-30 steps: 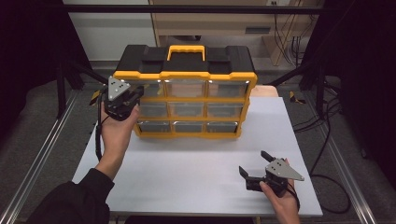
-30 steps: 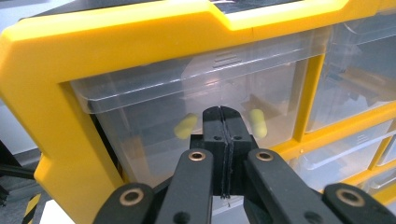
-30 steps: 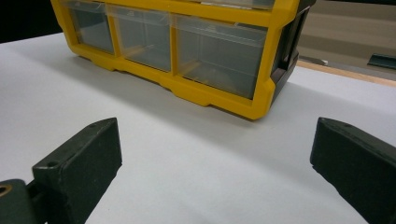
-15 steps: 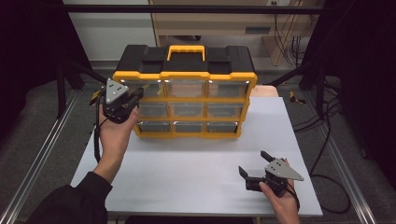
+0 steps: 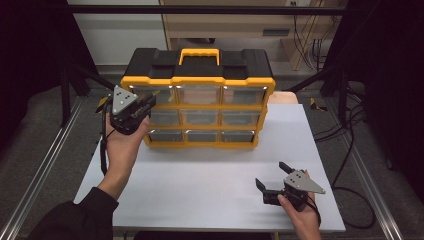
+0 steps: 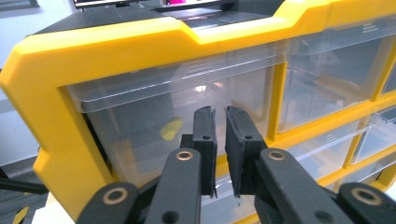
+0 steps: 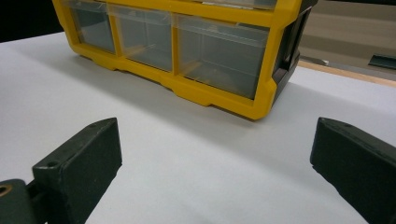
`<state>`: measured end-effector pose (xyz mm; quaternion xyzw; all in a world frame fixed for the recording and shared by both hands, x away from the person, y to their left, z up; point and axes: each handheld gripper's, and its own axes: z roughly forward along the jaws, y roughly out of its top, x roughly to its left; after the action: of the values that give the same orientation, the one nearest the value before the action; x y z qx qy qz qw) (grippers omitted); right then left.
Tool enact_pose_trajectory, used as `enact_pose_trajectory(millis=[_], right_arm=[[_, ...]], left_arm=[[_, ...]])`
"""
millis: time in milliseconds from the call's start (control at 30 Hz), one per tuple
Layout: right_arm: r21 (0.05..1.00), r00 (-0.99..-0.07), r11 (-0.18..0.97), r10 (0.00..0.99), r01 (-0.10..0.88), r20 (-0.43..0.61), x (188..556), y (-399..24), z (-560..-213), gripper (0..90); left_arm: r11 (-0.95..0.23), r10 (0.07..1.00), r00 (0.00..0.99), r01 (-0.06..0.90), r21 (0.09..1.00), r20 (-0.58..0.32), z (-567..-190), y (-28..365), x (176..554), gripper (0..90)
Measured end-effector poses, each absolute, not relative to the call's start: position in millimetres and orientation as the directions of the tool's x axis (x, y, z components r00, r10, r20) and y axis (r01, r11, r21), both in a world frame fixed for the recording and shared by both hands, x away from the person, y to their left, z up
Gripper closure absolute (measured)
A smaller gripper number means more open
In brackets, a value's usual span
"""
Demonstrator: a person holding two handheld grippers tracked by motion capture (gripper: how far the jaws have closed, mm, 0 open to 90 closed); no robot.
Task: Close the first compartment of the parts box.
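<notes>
A yellow and black drawer organizer point(image 5: 200, 75) with clear drawers stands at the back of the white table point(image 5: 210, 170). My left gripper point(image 5: 145, 103) is held up against its top-left drawer point(image 5: 156, 94). In the left gripper view the jaws point(image 6: 220, 112) stand shut but for a thin slit, tips right at the clear drawer front point(image 6: 140, 126). Nothing shows between them. A small yellow item point(image 6: 171, 129) lies inside that drawer. My right gripper point(image 5: 271, 174) rests low near the table's front right, open. Its fingers point(image 7: 84, 158) stand wide apart over bare table.
The organizer's lower right corner point(image 7: 261, 100) lies ahead of the right gripper. Metal rails point(image 5: 45, 165) run along both table sides. Cables point(image 5: 350, 125) hang at the right. A wooden bench point(image 5: 235, 25) stands behind.
</notes>
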<state>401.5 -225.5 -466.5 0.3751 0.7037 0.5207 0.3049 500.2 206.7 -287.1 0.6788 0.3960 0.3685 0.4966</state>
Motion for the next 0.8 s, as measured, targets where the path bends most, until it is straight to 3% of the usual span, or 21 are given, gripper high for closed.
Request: enact_pose_trajectory(millis=[567,800], right_arm=[[0.961,-0.534,0.178,0.844,0.211,-0.04,402,-225,-467,2.6],[0.961,-0.533,0.178,0.845,0.214,-0.038,401,-225,-467,2.6]], left_arm=[[-0.166,0.888,0.447,0.092,0.982,0.108,-282,183,484,44.5],[-0.167,0.876,0.467,0.056,0.984,0.122,-279,174,479,36.3]])
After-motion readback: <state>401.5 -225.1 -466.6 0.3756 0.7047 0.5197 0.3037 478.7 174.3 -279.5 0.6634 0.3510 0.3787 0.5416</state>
